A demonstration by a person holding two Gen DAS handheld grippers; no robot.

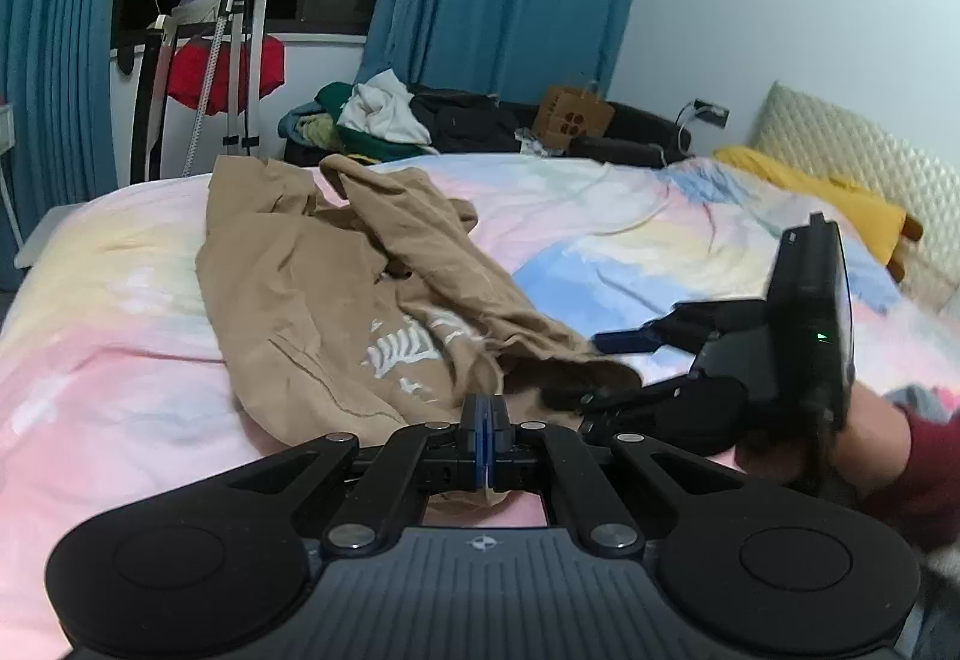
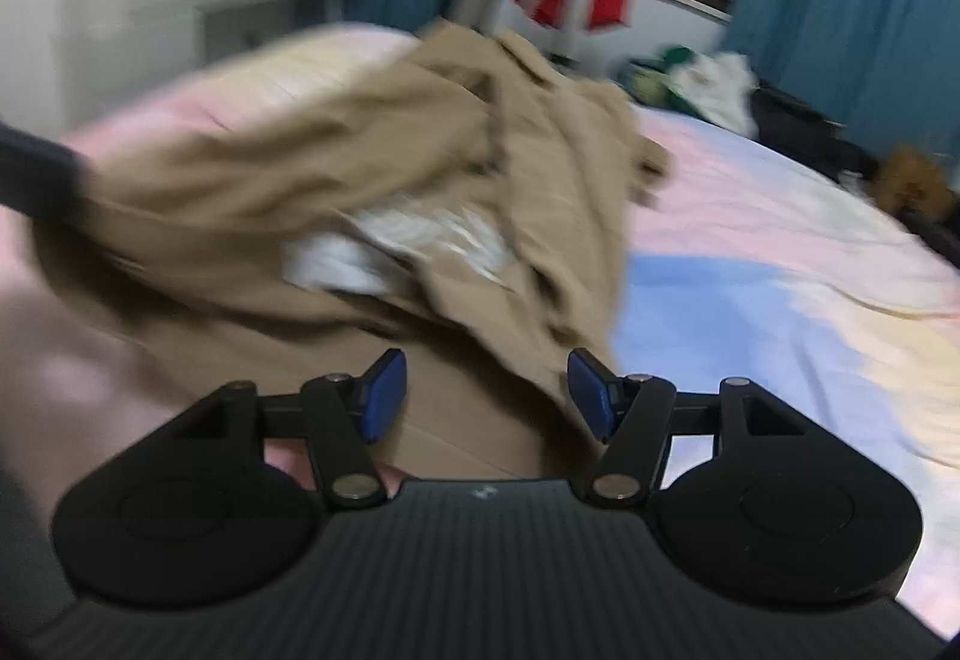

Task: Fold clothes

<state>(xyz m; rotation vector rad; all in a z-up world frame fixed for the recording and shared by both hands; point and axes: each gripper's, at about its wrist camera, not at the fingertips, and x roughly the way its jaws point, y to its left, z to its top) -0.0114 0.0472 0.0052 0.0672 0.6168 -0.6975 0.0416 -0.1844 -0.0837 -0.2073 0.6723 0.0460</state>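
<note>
A crumpled tan shirt [image 1: 336, 288] with a white print lies on the pastel bedspread [image 1: 120, 336]. My left gripper [image 1: 485, 420] is shut on the shirt's near edge, with fabric pinched between its blue pads. My right gripper [image 2: 485, 390] is open, its blue pads [image 2: 384, 390] spread on either side of the shirt's [image 2: 372, 168] near hem. It also shows in the left wrist view [image 1: 630, 360] at the right, open at the shirt's lower right corner. The right wrist view is motion-blurred.
A pile of clothes [image 1: 384, 120] and a paper bag [image 1: 570, 117] lie beyond the bed's far edge. A clothes rack [image 1: 228, 60] stands by the blue curtains. A yellow cloth [image 1: 822, 204] and a quilted pillow [image 1: 864, 162] lie at the right.
</note>
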